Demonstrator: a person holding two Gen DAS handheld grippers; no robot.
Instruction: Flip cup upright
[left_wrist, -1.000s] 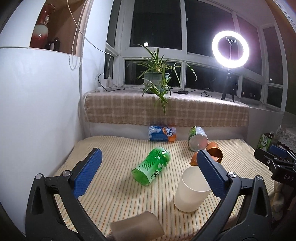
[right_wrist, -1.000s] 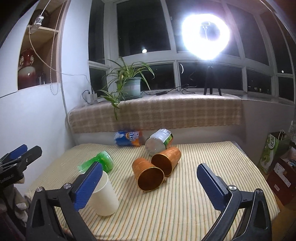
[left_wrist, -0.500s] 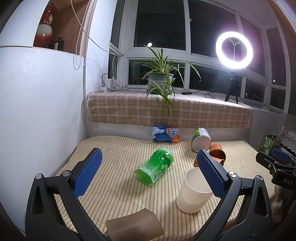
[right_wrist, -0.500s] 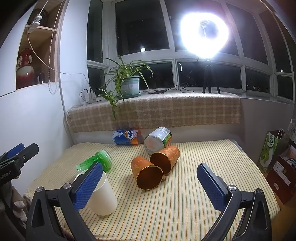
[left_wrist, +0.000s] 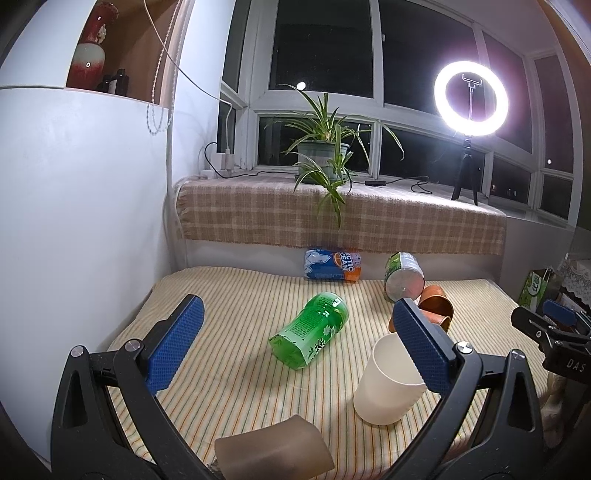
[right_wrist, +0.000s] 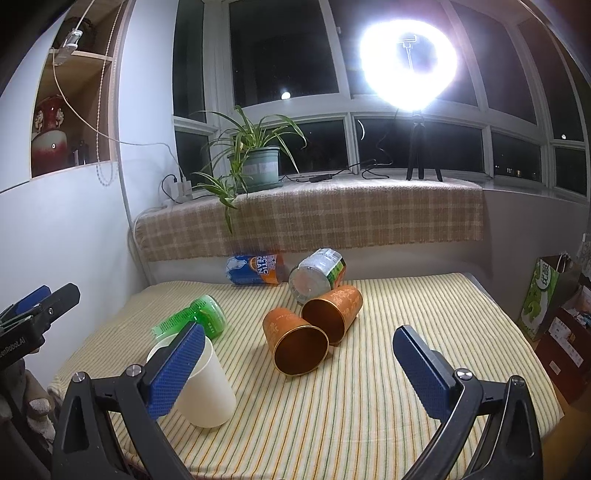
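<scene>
A cream cup (left_wrist: 388, 387) stands upright on the striped table; it also shows in the right wrist view (right_wrist: 205, 387). Two orange cups lie on their sides: the near one (right_wrist: 293, 341) with its mouth facing me, the far one (right_wrist: 332, 314) behind it, both partly hidden in the left wrist view (left_wrist: 436, 304). My left gripper (left_wrist: 295, 350) is open and empty, above the table's near left edge. My right gripper (right_wrist: 295, 369) is open and empty, hovering in front of the orange cups.
A green bottle (left_wrist: 310, 336), a blue-orange can (left_wrist: 332, 266) and a green-labelled jar (left_wrist: 402, 277) lie on the table. A brown object (left_wrist: 273, 454) sits at the near edge. A plaid-covered sill holds a potted plant (left_wrist: 325, 155) and ring light (left_wrist: 471, 98).
Both grippers have drawn back and risen slightly, so the table objects look a little farther away. Nothing on the table moved.
</scene>
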